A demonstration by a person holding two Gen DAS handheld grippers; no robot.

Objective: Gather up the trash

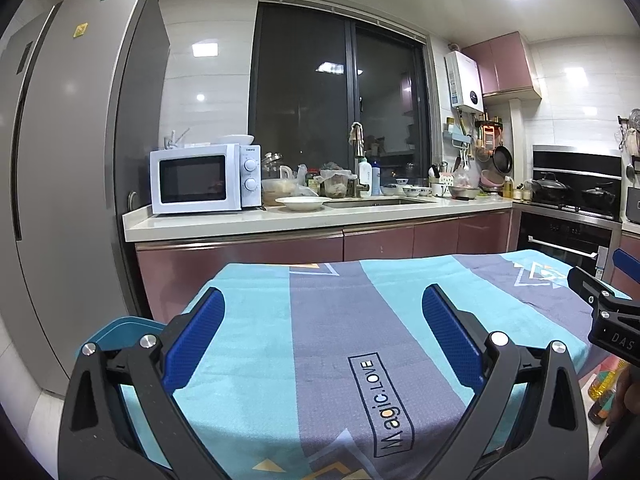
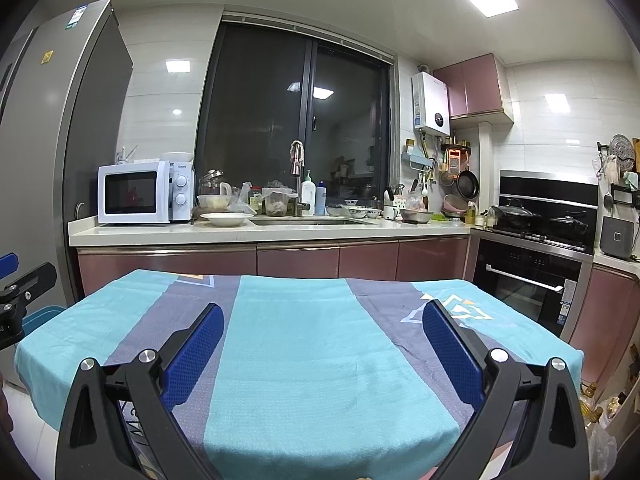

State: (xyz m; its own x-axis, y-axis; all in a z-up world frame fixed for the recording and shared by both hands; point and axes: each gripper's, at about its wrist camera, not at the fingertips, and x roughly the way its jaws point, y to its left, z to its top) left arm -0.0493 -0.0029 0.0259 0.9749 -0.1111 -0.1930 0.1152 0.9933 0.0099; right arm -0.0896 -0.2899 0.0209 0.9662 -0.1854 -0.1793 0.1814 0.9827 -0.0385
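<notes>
My left gripper (image 1: 322,300) hovers open over a table draped in a teal and grey striped cloth (image 1: 328,340), with nothing between its blue pads. My right gripper (image 2: 322,316) is also open and empty above the same cloth (image 2: 304,352). In the left wrist view the right gripper (image 1: 600,300) shows at the right edge. Part of the left gripper (image 2: 16,288) shows at the left edge of the right wrist view. No trash item shows on the cloth in either view.
Behind the table runs a kitchen counter (image 1: 280,220) with a white microwave (image 1: 204,178), a white bowl (image 1: 298,202), a sink (image 1: 376,201) and cluttered dishes. A tall fridge (image 1: 68,160) stands left, an oven (image 2: 528,280) right. A blue chair back (image 1: 120,330) sits at the table's left. Bottles (image 1: 606,392) stand low right.
</notes>
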